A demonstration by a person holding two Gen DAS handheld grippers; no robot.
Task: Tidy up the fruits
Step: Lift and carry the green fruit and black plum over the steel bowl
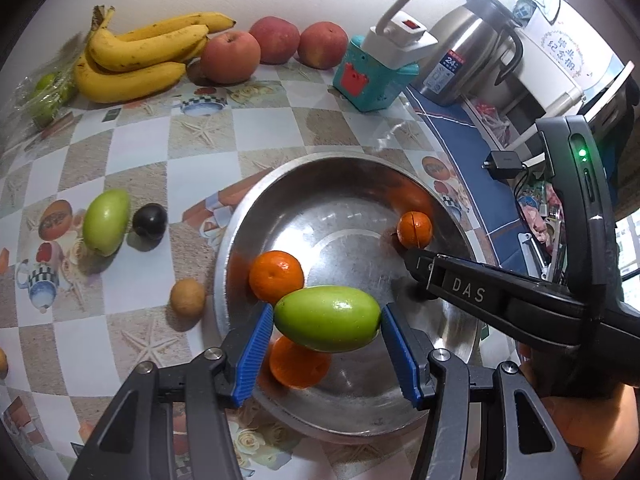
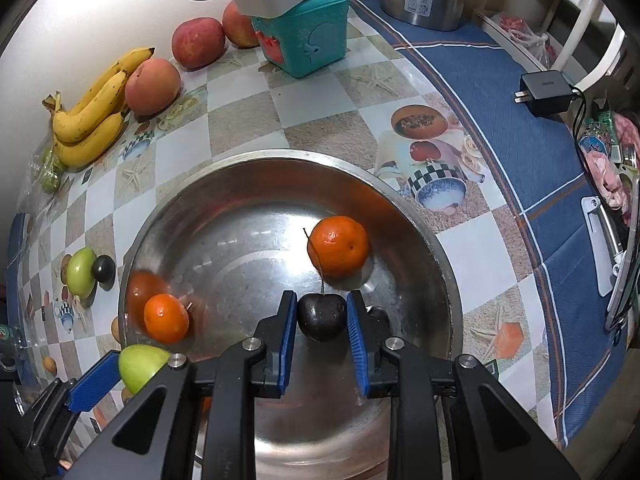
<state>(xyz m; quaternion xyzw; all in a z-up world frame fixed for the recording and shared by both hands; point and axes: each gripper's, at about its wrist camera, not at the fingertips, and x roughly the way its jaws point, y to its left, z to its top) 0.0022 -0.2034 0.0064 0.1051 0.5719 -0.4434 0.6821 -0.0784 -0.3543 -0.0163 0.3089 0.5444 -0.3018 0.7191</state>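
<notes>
Fruits first: my left hand-held gripper (image 1: 326, 322) clamps the green fruit (image 1: 327, 318), the right hand-held gripper (image 2: 322, 320) the dark plum (image 2: 321, 317); I should lower both near the bowl (image 2: 420, 216) floor before releasing, clear of the oranges (image 2: 338, 246).

Black tongs (image 2: 322, 316) with ribbed blue pads (image 2: 357, 350), silver screws (image 2: 393, 344)

bright overhead lamp | bowl (image 1: 448, 216) glare — fisheye edges dark, bent

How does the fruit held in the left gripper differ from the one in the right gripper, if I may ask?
The green fruit is oval, pale and much larger; the dark cherry is round, near-black and carries a thin stem. Both are clamped between blue fingers above the steel bowl.
</notes>
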